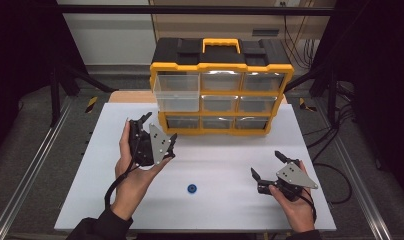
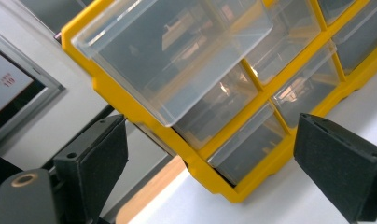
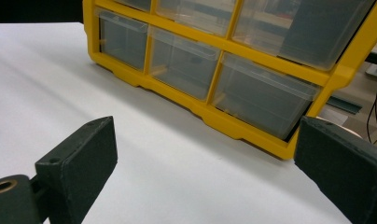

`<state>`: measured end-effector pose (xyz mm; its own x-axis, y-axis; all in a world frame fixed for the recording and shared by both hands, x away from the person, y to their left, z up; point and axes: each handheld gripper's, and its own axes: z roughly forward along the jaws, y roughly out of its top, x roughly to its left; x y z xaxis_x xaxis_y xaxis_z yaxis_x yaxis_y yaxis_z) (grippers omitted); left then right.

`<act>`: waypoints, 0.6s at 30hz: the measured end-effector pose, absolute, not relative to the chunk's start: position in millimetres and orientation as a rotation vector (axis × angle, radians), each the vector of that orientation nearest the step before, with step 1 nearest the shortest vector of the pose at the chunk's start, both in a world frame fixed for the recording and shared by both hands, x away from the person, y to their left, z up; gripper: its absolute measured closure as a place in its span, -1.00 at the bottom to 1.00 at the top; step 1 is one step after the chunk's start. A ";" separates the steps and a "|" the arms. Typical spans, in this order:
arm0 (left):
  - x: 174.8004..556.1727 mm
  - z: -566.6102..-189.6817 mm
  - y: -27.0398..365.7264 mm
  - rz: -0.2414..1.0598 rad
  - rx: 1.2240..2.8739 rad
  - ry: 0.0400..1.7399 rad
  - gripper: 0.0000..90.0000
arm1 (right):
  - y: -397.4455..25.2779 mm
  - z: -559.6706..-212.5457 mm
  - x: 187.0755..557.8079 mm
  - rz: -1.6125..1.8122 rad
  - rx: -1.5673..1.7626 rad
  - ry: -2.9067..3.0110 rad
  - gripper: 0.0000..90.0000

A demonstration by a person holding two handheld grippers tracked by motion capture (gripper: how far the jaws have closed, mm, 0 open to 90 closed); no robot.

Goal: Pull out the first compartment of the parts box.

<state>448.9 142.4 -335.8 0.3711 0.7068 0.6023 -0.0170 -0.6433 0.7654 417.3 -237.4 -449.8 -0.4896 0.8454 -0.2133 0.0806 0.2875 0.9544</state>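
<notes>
With the top-left drawer (image 1: 176, 92) of the organizer (image 1: 221, 86) pulled out and both the left gripper (image 1: 156, 131) and right gripper (image 1: 266, 164) wide open and empty, we likely next grab the blue part (image 1: 192, 188) lying mid-table between them.

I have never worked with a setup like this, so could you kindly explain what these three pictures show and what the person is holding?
There is no robot arm here: a person at a white table holds a hand-operated two-jaw gripper in each hand. The high view looks down from above: the left gripper is at the left, the right gripper at the right. The other two pictures come from cameras riding on each gripper, looking out between its black jaws. Both grippers are open and hold nothing. On the table stands a yellow and black drawer organizer with clear drawers; its top-left drawer is pulled out. A small blue round part lies between the hands.
</notes>
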 end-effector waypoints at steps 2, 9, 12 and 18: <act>449.2 -337.3 144.4 1.297 1.931 0.611 -0.81 | -237.2 -450.0 417.6 1.269 0.834 1.798 -0.86; 448.6 -335.7 151.5 1.223 1.926 0.650 -0.85 | -236.8 -449.6 417.1 1.275 0.839 1.797 -0.86; 447.5 -335.5 152.7 1.181 1.925 0.661 -0.86 | -237.1 -449.2 417.4 1.273 0.831 1.795 -0.86; 446.1 -335.8 154.8 1.123 1.941 0.672 -0.87 | -236.9 -448.7 416.9 1.272 0.833 1.795 -0.87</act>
<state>446.1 154.8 -335.8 0.4700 0.7482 0.4682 0.0592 -0.5560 0.8290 416.9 -236.9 -448.7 -0.4909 0.8442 -0.2151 0.0771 0.2880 0.9545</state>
